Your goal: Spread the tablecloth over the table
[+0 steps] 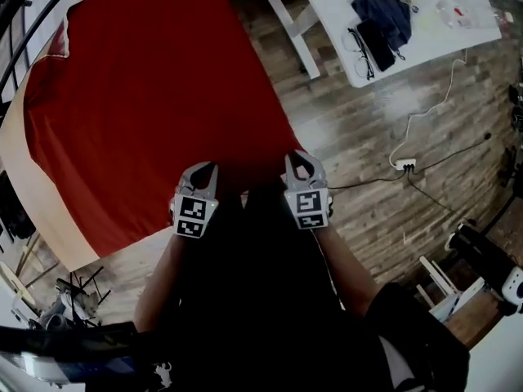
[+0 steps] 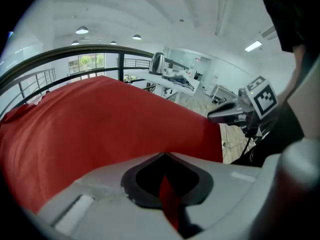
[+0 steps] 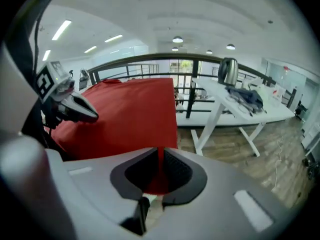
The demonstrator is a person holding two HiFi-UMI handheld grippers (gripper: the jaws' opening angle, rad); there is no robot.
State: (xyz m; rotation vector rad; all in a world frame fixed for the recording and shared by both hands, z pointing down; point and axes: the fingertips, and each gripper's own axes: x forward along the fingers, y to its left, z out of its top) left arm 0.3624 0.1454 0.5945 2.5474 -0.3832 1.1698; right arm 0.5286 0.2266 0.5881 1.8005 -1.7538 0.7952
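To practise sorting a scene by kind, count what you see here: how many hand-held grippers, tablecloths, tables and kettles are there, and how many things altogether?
Grippers: 2, the left gripper and the right gripper
Tablecloths: 1, the red tablecloth
Tables: 2, the cloth-covered table and the white table
Kettles: 1, the kettle
Total: 6

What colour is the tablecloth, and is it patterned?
The tablecloth is plain red with no pattern. The head view shows it best.

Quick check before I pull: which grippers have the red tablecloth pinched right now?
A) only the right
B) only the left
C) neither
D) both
D: a strip of the red tablecloth runs between the closed jaws of the left gripper and of the right gripper, each in its own view.
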